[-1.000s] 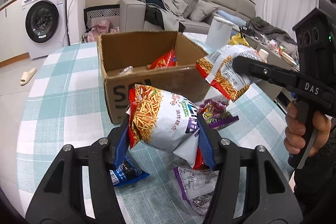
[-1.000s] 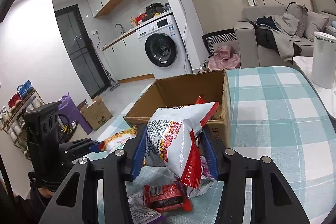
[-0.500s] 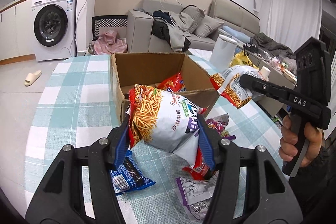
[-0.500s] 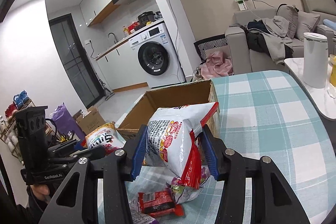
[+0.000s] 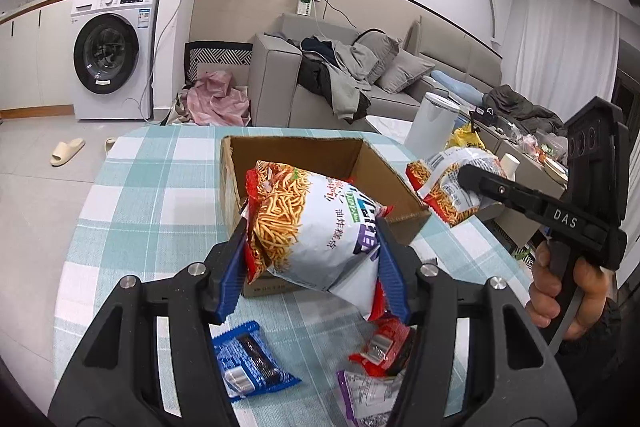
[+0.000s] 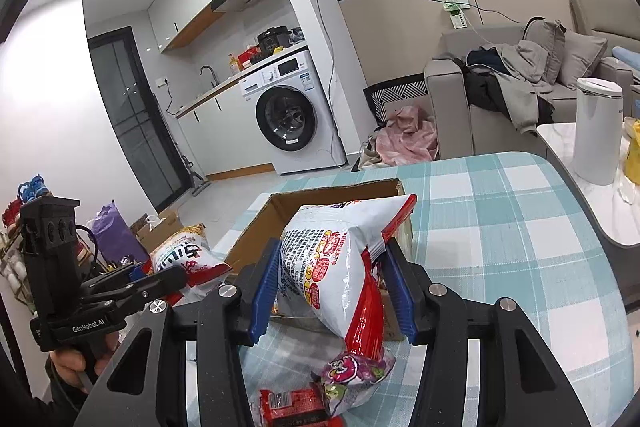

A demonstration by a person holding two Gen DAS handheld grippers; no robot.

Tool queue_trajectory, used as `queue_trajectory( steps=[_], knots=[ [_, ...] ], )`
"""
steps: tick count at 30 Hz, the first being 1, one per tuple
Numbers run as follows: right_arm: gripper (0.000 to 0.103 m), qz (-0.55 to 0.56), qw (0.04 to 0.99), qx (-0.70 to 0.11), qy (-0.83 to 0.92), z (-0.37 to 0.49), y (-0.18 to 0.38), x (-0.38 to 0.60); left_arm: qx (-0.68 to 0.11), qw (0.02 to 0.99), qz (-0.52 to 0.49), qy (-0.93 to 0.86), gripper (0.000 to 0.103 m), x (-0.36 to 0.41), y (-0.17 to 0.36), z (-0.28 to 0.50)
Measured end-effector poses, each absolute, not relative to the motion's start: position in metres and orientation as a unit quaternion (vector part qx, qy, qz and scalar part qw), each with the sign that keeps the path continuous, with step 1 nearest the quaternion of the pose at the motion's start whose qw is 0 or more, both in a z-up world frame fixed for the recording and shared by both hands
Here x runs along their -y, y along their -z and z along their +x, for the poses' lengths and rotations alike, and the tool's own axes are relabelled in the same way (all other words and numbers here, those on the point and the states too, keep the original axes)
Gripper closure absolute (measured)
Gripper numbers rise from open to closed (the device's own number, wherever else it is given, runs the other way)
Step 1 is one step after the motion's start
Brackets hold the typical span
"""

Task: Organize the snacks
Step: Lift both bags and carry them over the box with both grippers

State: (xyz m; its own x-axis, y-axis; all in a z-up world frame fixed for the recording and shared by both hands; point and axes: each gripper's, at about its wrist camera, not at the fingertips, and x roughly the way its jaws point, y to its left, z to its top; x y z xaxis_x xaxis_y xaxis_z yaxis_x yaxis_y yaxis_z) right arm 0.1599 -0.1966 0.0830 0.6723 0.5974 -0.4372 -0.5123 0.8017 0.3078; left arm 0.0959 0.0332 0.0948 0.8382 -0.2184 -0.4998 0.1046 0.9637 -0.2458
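My left gripper (image 5: 312,267) is shut on a white and red bag of fried snack sticks (image 5: 308,227), held in the air just in front of the open cardboard box (image 5: 394,187). My right gripper (image 6: 332,287) is shut on a second bag of the same kind (image 6: 336,263), lifted near the box (image 6: 256,231) from the other side. In the left wrist view the right gripper (image 5: 466,179) and its bag (image 5: 448,187) hang to the right of the box. In the right wrist view the left gripper (image 6: 164,279) and its bag (image 6: 180,255) appear at the left.
On the checked tablecloth (image 5: 152,195) lie a blue packet (image 5: 248,363), a red packet (image 5: 384,347) and a purple packet (image 5: 368,395). A purple and pink packet (image 6: 356,375) and a red packet (image 6: 292,403) lie under the right gripper. A white canister (image 6: 596,135) stands on a side table.
Both grippers have risen with their bags, the left one more. The box now sits lower and partly behind the bags in both views.
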Motion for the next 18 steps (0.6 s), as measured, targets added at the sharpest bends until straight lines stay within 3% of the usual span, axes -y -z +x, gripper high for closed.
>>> queue_trajectory(
  steps=[18],
  knots=[
    [0.053, 0.063, 0.915, -0.273, -0.290, 0.190, -0.086, 0.173, -0.276, 0.954, -0.106, 0.055, 0.048, -0.036, -0.102, 0.144]
  ],
)
